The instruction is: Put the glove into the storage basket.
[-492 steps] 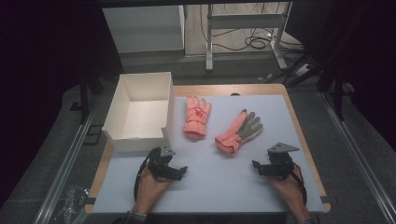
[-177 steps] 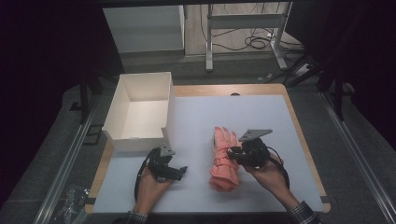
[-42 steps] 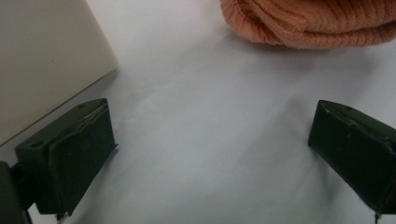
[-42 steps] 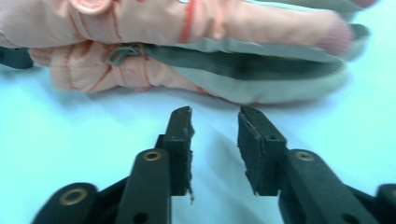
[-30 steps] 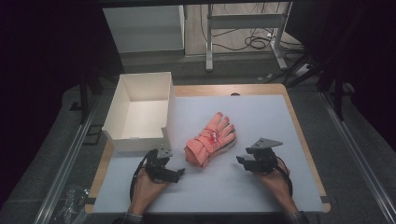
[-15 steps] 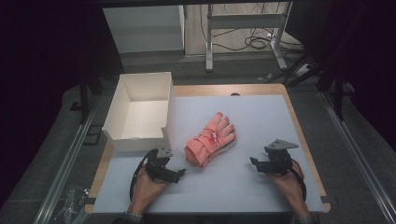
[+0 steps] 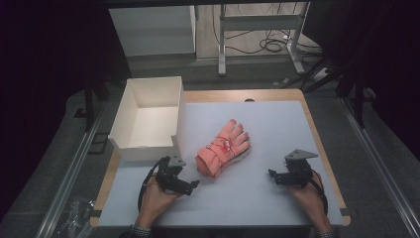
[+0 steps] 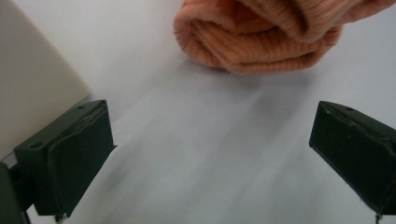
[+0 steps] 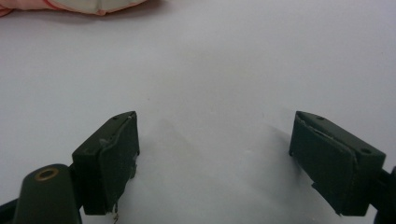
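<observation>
Two salmon-pink knit gloves (image 7: 224, 147) lie stacked one on the other in the middle of the white table mat (image 7: 272, 124), fingers pointing to the far right. My left gripper (image 7: 192, 184) rests at the front left, open, its jaws aimed at the gloves' ribbed cuffs (image 8: 261, 42) a short way ahead. My right gripper (image 7: 272, 175) sits at the front right, well apart from the gloves. Its jaws have just been opening and stand wide with bare mat between them (image 9: 215, 158). An edge of a glove (image 9: 84, 5) shows at the top left of the right gripper view.
An open white cardboard box (image 7: 148, 119) stands at the table's left, and its wall (image 8: 32, 70) is close beside my left gripper. The wooden table edge (image 7: 327, 148) runs down the right side. Table legs and cables lie on the floor beyond.
My right gripper has drawn back to the right, away from the gloves, and its jaws have spread. The gloves and the left gripper have stayed put.
</observation>
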Demonstrator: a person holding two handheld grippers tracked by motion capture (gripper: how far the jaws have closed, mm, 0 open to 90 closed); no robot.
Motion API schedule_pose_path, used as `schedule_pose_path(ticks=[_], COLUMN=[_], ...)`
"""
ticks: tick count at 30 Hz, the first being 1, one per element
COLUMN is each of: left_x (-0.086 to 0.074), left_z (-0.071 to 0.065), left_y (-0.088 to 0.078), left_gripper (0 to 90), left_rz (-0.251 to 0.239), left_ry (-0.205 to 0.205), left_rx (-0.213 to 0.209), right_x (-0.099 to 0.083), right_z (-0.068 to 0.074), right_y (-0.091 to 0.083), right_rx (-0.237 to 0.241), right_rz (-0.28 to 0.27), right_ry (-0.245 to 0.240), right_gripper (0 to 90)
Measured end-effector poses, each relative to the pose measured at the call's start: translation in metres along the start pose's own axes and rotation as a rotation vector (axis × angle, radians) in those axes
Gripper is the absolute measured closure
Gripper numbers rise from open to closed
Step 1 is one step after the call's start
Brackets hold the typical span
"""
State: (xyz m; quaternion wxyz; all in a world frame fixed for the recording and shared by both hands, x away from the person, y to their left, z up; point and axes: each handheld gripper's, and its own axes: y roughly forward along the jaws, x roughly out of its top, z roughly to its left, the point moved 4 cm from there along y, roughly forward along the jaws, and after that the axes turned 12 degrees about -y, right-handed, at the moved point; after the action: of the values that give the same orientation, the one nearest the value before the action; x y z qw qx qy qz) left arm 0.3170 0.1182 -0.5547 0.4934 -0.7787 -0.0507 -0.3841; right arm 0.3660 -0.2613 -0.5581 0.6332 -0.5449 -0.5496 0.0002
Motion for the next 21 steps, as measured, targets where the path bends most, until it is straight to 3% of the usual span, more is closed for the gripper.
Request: schedule_pose_path(ticks=[21], left_x=[0.061], left_z=[-0.023], left_y=[-0.009], left_gripper=[0.0], left_rz=[0.035], left_ry=[0.066], left_rx=[-0.052], right_x=[-0.001], right_z=[0.0], right_y=[0.0], right_rx=[-0.003], right_rz=[-0.006], right_ry=[0.0], right_gripper=[16.1])
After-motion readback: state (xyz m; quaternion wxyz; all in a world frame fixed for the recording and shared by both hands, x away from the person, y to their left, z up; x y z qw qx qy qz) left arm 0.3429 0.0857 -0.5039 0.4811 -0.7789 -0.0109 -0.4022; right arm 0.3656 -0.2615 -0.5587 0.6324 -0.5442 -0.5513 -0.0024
